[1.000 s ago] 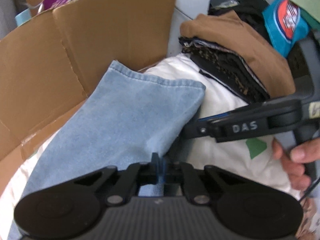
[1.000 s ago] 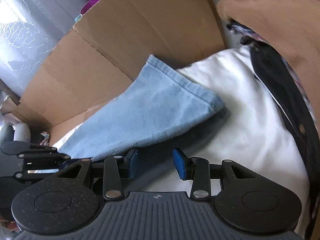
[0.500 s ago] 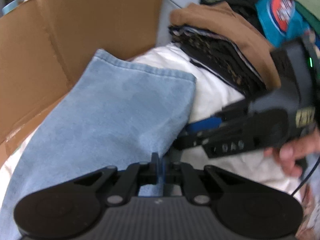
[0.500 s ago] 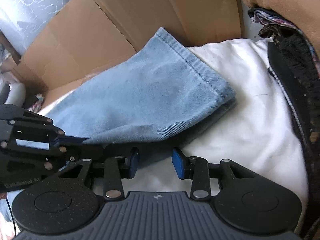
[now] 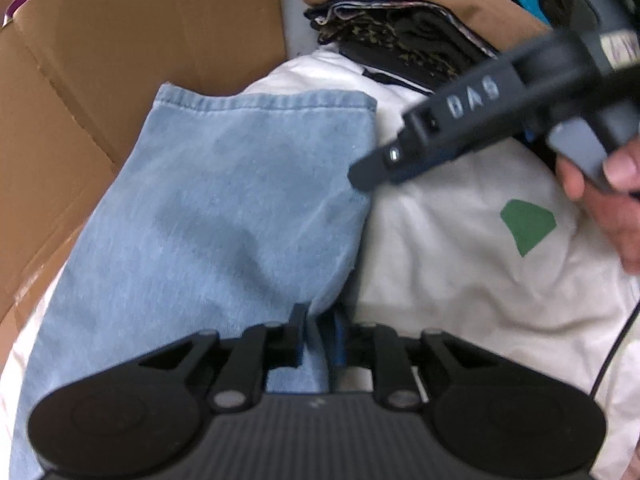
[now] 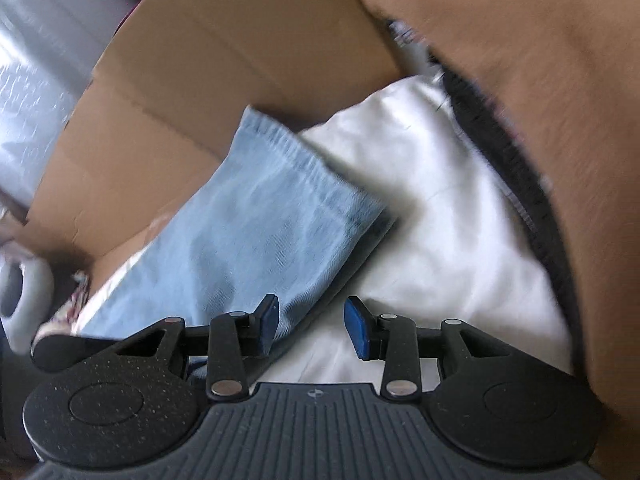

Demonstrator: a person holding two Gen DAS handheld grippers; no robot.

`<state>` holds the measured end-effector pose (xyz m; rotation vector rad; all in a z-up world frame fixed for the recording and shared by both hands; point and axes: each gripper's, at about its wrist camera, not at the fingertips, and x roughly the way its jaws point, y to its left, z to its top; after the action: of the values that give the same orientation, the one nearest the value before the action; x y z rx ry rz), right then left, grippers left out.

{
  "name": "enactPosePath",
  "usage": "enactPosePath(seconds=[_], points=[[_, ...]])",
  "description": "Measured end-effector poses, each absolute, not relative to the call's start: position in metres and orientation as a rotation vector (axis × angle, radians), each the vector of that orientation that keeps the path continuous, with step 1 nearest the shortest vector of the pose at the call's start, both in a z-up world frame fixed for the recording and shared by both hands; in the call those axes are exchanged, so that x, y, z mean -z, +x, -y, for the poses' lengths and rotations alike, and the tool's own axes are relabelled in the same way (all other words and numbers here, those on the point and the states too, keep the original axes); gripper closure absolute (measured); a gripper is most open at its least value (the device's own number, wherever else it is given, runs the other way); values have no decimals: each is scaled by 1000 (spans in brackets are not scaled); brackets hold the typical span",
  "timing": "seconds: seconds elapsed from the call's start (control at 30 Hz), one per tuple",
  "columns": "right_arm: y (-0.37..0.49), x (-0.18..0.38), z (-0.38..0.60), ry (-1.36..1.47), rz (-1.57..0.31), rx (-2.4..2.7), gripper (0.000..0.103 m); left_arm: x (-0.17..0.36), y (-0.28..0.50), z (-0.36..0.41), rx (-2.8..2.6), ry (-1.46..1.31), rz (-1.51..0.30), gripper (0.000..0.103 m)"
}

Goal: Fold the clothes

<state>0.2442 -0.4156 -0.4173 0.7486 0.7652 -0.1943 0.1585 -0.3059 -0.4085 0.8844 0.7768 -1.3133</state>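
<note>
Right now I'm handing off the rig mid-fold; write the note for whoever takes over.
Left tool: jaws opening, edge of the blue denim piece between them.
Right tool: open, holding nothing, hovering at the denim's right edge.
Denim lies flat on the white garment, beside the cardboard box; a stack of folded clothes sits behind.
Done: denim laid out.
Left: whether more folds are needed can't be told; the white garment is unfolded.

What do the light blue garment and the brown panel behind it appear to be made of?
Light blue garment: looks like washed denim, matte, with a faded weave and a stitched hem along its far edge. Brown panel: cardboard, probably corrugated, matte, with a straight fold crease and a torn edge.
</note>
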Motion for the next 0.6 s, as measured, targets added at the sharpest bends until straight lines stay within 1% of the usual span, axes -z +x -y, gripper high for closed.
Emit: enactPosePath(seconds=[0.03,0.1,0.17,0.2,0.23,0.27,0.3,0.33,0.43,0.6], points=[[245,416,419,759,-753,203,59,408,157,306,1317,892,-770,85],[248,416,423,761,-730,219,59,406,153,302,1329,911,-744,77],[254,418,425,736,-723,239,59,405,152,290,1351,941,-718,54],[258,419,426,733,-720,256,63,404,151,284,1362,959,-708,53],[261,420,427,738,-727,277,81,401,150,275,1367,987,-698,53],[263,421,427,732,-737,300,85,399,149,266,1373,1014,-687,53],[264,420,427,723,-740,309,86,396,148,256,1377,1038,-678,53],[266,418,427,714,-744,319,89,392,147,246,1378,1054,-677,52],[265,413,423,693,-740,347,93,380,145,215,1380,1098,-673,49],[270,415,421,665,-753,371,94,372,153,160,1347,1094,-673,48]])
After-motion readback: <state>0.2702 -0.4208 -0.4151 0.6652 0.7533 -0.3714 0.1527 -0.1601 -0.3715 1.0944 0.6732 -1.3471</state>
